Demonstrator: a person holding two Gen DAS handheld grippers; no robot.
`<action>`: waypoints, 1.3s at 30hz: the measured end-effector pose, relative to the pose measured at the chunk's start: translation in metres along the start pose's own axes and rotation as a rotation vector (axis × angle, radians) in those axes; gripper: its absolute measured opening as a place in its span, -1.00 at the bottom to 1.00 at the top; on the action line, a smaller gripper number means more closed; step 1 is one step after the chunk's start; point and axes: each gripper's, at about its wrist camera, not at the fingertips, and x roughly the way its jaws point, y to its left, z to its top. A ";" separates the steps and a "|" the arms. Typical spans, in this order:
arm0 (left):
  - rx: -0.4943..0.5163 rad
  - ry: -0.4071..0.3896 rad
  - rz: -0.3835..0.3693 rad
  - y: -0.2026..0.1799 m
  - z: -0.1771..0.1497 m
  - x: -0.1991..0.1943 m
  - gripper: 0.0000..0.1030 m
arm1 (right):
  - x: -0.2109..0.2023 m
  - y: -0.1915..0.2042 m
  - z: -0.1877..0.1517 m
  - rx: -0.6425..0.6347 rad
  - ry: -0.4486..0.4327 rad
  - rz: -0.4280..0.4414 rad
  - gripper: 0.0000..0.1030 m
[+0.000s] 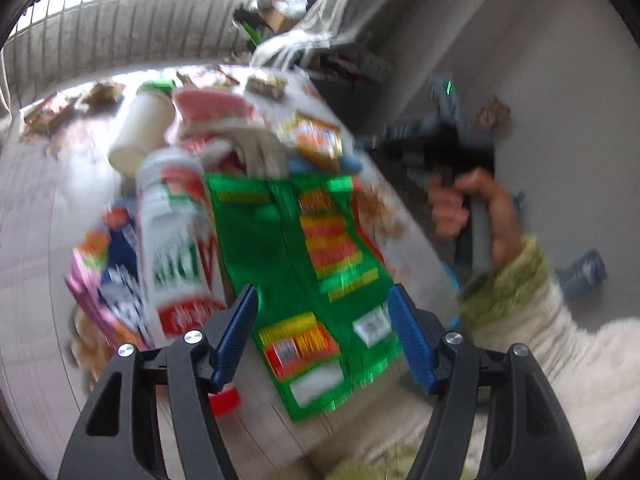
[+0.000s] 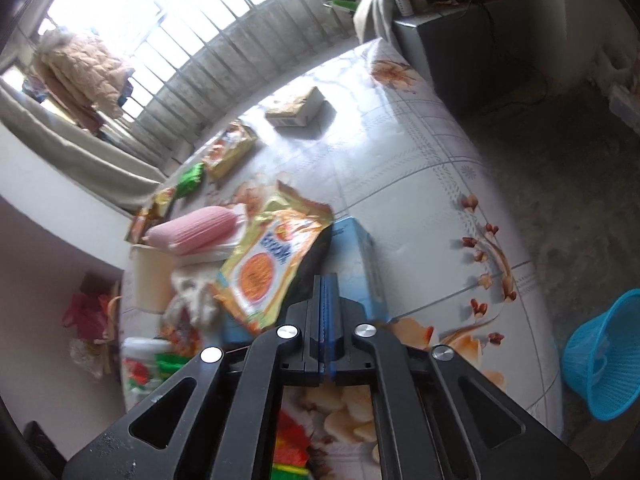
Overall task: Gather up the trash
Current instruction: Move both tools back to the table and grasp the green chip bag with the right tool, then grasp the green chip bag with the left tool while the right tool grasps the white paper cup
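Left wrist view: left hand-held gripper point(image 1: 322, 308) hangs spread over the green wrapper point(image 1: 304, 264), probably lining up a grab. The right hand-held gripper point(image 2: 329, 280) is pressed together, maybe pinching the orange packet point(image 2: 268, 268)'s edge. Trash litters the counter point(image 2: 400, 160); blue basket point(image 2: 604, 356) waits on the floor.
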 end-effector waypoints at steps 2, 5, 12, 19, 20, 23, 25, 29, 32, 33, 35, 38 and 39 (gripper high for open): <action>0.001 0.029 0.019 -0.005 -0.014 0.004 0.27 | -0.017 0.004 -0.011 -0.026 -0.016 0.041 -0.85; -0.033 0.058 0.042 -0.008 -0.030 0.009 0.27 | -0.045 0.013 -0.039 -0.097 -0.031 0.090 -0.66; -0.091 0.079 0.067 -0.007 -0.045 0.023 0.27 | -0.049 0.046 -0.131 -0.306 0.121 0.158 -0.68; -0.121 0.063 0.115 -0.005 -0.042 0.029 0.27 | -0.009 0.024 -0.167 -0.243 0.268 0.127 -0.96; -0.128 0.061 0.117 -0.005 -0.042 0.031 0.27 | -0.010 0.022 -0.167 -0.241 0.280 0.135 -0.98; -0.142 0.052 0.127 -0.006 -0.042 0.034 0.27 | -0.014 0.018 -0.167 -0.255 0.287 0.122 -1.00; -0.142 0.053 0.136 -0.007 -0.042 0.039 0.27 | -0.014 0.017 -0.166 -0.262 0.290 0.111 -1.00; -0.157 0.072 0.127 -0.008 -0.040 0.049 0.27 | -0.021 0.010 -0.167 -0.262 0.289 0.099 -1.00; -0.178 0.086 0.116 -0.007 -0.038 0.058 0.27 | -0.025 0.000 -0.172 -0.230 0.289 0.115 -1.00; -0.190 0.090 0.108 -0.006 -0.038 0.061 0.27 | -0.023 0.000 -0.171 -0.218 0.290 0.124 -1.00; -0.224 0.093 0.061 -0.004 -0.038 0.066 0.27 | -0.022 -0.004 -0.172 -0.191 0.290 0.149 -1.00; -0.280 0.088 -0.024 0.002 -0.039 0.070 0.27 | -0.025 -0.013 -0.170 -0.175 0.292 0.167 -1.00; -0.295 0.076 -0.043 0.004 -0.039 0.069 0.26 | -0.024 -0.013 -0.170 -0.177 0.290 0.168 -1.00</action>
